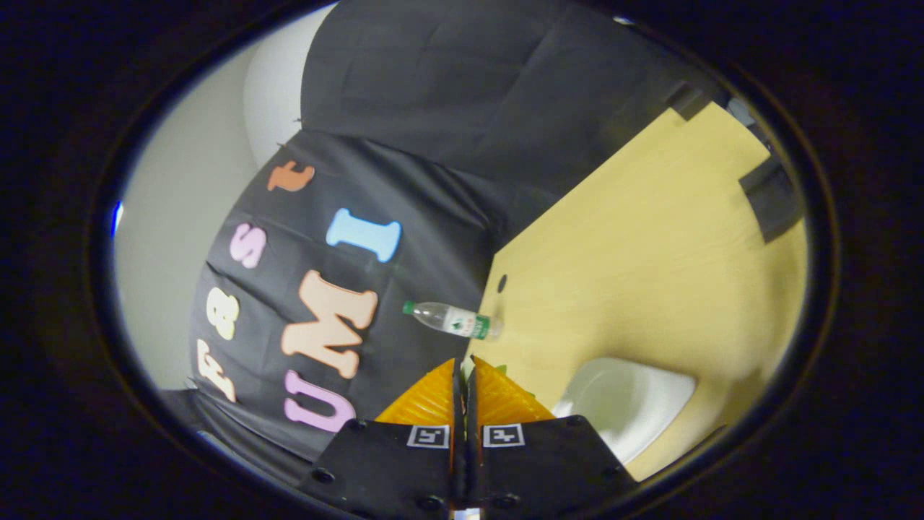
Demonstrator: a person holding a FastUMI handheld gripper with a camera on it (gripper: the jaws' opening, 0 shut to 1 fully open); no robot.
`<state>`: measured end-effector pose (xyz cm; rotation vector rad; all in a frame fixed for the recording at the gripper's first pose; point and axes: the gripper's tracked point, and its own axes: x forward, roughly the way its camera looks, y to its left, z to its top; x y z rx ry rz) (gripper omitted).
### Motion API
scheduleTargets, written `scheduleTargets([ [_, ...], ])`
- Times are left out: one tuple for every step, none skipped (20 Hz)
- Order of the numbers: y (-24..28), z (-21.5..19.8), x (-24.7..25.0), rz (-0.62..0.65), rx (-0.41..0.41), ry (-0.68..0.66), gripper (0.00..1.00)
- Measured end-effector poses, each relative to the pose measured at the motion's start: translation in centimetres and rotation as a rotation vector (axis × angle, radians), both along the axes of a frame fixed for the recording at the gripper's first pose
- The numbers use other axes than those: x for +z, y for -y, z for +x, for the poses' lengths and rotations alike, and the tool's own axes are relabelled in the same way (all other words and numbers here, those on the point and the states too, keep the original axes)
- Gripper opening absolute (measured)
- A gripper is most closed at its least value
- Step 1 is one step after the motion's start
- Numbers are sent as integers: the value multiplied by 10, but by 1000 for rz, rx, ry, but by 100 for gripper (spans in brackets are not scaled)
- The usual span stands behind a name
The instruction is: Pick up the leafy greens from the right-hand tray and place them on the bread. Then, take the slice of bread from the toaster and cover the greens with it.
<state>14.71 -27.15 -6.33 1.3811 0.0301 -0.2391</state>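
My gripper (464,365) is shut, its two fingers pressed almost flat together and tilted well over to one side. Small bits of leafy greens (499,370) peek out just past the fingertips and along the outer side of the right finger, so the greens appear pinched between the fingers, most of them hidden. A white tray (628,404) lies on the wooden table (650,245) close beside the right finger, and what I can see of its inside is bare.
A clear plastic water bottle (455,320) with a green cap and label stands at the table's edge just beyond the fingertips. Dark objects (772,198) sit at the table's far edge. The booth's black cloth wall rises behind the table.
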Motion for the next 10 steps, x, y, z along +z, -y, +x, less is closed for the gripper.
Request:
scheduleTargets([
  [-11, 0, 6, 15, 8, 10, 3],
  [-26, 0, 9, 24, 19, 16, 3],
  [-38, -2, 14, 29, 32, 21, 3],
  [-54, -3, 19, 37, 47, 32, 3],
  [-72, -6, 26, 43, 66, 45, 3],
  [-91, -6, 31, 46, 93, 52, 3],
  [-113, -7, 34, 47, 126, 53, 3],
  [-137, -9, 37, 46, 161, 57, 3],
  [-159, -12, 39, 42, 193, 59, 3],
  [-181, -14, 40, 43, 227, 58, 3],
])
